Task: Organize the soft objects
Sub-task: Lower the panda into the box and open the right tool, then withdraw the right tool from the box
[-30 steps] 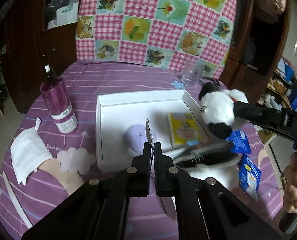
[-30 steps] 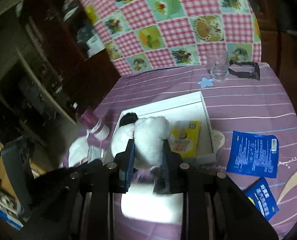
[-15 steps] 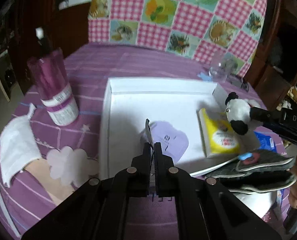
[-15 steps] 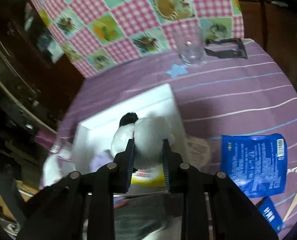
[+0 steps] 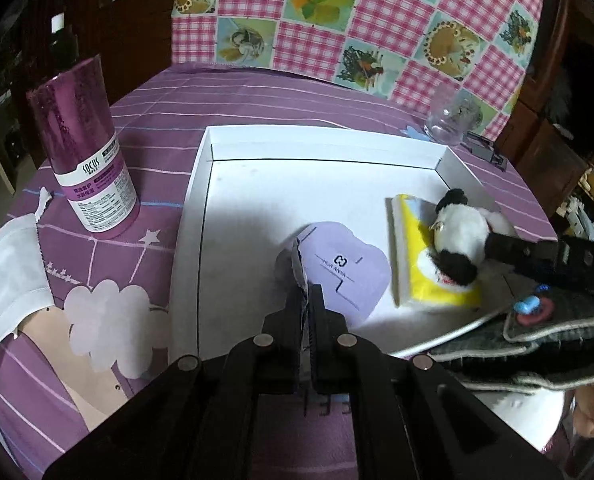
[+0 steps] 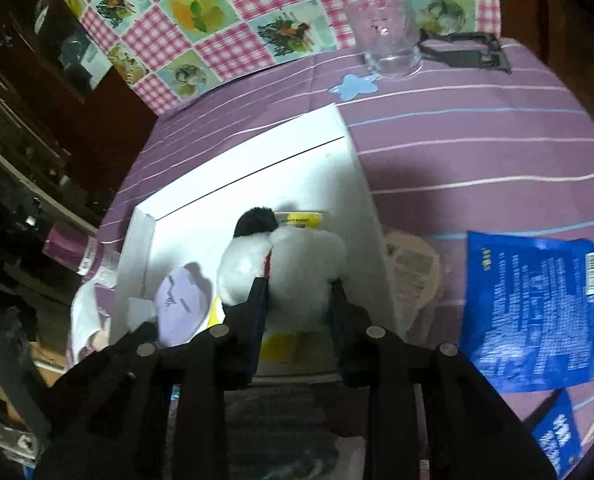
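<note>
Right hand-held gripper (image 6: 297, 292) low over the white tray (image 5: 321, 140), plush panda (image 6: 285, 264) between the fingers, jaws opening around it. Panda resting on the yellow tissue pack (image 5: 425, 280) at the tray's right side, long axis running away from the gripper toward the tray's far wall, black ear foremost. Whether the pads still press the fur: cannot tell. Judged step: letting the panda go into the tray, then drawing straight back along that axis so the fingers clear the fur.

Left hand-held gripper (image 5: 307, 300) clenched on a thin edge of the lilac pouch (image 5: 345, 272), which lies flat mid-tray, just ahead of and slightly right of the fingertips, close beside the tissue pack. Right hand nearer the panda, left nearer the pouch.

Left wrist view alone gives the panda side-on, atop the pack, plus the purple bottle (image 5: 85, 160) and white mask (image 5: 9, 280) on the counter left of the tray. Right wrist view alone gives the blue packets (image 6: 533, 312) on the counter to the right, and the gap widening beside the plush.
</note>
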The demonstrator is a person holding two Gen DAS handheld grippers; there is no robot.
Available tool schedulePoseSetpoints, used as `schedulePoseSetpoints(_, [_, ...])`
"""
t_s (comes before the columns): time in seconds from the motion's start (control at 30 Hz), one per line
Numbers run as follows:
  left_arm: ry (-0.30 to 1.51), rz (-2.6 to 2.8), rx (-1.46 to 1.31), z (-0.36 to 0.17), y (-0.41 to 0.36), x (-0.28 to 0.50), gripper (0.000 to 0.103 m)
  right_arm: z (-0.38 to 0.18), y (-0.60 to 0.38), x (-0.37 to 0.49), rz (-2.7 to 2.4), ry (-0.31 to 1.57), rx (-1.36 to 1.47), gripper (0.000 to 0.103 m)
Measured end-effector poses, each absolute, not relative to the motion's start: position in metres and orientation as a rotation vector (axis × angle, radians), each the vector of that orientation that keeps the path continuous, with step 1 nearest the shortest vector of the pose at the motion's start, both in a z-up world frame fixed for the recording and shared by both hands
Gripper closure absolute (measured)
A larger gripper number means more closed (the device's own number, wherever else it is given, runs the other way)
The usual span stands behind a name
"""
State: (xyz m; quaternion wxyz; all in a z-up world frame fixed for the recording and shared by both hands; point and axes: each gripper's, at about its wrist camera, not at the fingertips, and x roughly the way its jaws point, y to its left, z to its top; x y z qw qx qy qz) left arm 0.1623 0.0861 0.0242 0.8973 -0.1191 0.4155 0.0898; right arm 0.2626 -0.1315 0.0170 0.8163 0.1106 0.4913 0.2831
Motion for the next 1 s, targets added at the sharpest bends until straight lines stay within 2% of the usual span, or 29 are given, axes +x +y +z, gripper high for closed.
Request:
schedulePoseSetpoints(0.2, [0.833,0.193,-0.266,0.023,0.089,0.165,0.101,0.021,-0.123,0.259,0.592,1.035,0.227,0.068])
schedulePoseSetpoints(0.33, [0.81,0.194,-0.281,0.024,0.091,0.163,0.101,0.03,-0.127,0.257,0.565,1.008,0.227,0.059])
schedulePoseSetpoints(0.37, [0.804,0.191,-0.291,0.025,0.092,0.162,0.098,0.033,-0.13,0.256,0.56,0.994,0.227,0.055])
schedulePoseSetpoints(0.43, [0.787,0.19,-0.312,0.028,0.095,0.158,0.086,0.042,-0.135,0.253,0.551,0.961,0.229,0.049])
schedulePoseSetpoints(0.5, [0.755,0.187,-0.334,0.033,0.097,0.153,0.056,0.049,-0.137,0.251,0.55,0.94,0.226,0.045])
schedulePoseSetpoints(0.57, [0.707,0.186,-0.354,0.041,0.1,0.147,0.043,0.058,-0.139,0.247,0.551,0.915,0.214,0.044])
schedulePoseSetpoints(0.73, [0.643,0.184,-0.374,0.054,0.102,0.135,0.033,0.075,-0.141,0.237,0.526,0.847,0.167,0.043])
schedulePoseSetpoints(1.0, [0.615,0.185,-0.367,0.067,0.097,0.124,0.031,0.097,-0.134,0.214,0.535,0.755,0.067,0.042])
